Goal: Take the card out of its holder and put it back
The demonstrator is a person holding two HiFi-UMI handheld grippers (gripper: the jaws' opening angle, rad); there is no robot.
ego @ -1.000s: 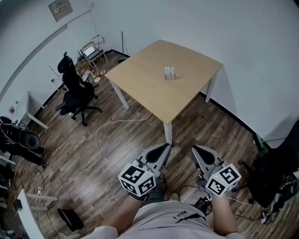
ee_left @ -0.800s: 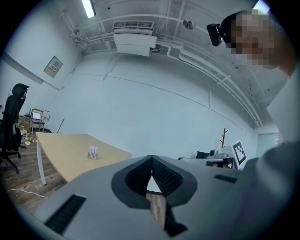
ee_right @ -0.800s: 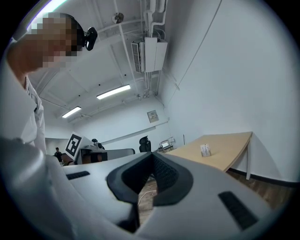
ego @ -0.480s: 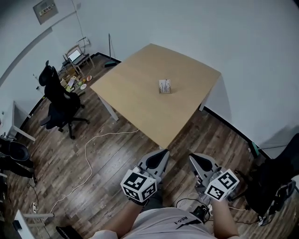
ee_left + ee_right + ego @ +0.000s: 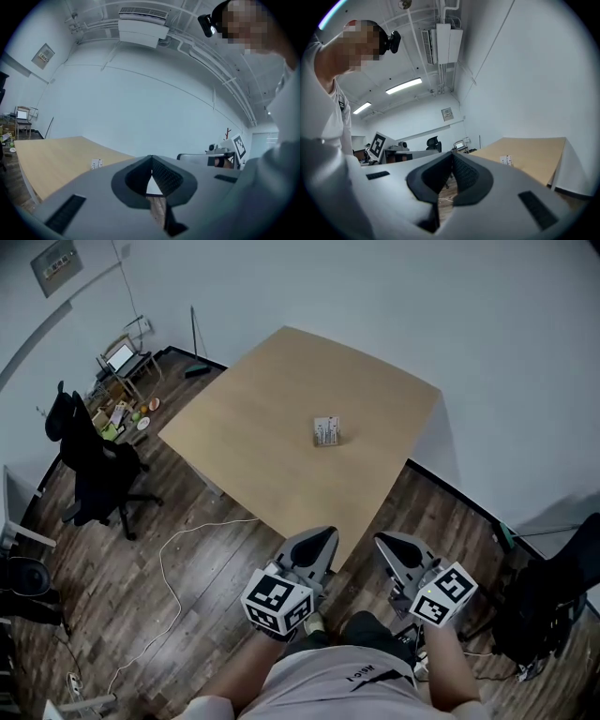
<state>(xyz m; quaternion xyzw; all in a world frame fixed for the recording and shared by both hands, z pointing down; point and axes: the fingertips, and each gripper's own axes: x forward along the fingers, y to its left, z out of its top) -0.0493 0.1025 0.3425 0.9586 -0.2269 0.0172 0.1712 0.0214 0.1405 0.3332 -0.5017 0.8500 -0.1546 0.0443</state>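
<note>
A small white card holder (image 5: 326, 431) with a card in it stands near the middle of a light wooden table (image 5: 253, 437). It shows small in the left gripper view as the card holder (image 5: 96, 163) and in the right gripper view as the card holder (image 5: 506, 160). My left gripper (image 5: 325, 538) and right gripper (image 5: 382, 543) hang side by side in front of the person's body, just off the table's near corner and well short of the holder. Both have their jaws closed tip to tip with nothing between them.
A black office chair (image 5: 89, 470) stands on the wood floor left of the table. A white cable (image 5: 178, 559) trails across the floor. A low stand with a laptop (image 5: 120, 358) sits by the far wall. A dark bag (image 5: 544, 606) lies at the right.
The view has come closer to the table, so the table and holder sit lower and larger in the picture. Both grippers stay shut and keep their place in front of the body.
</note>
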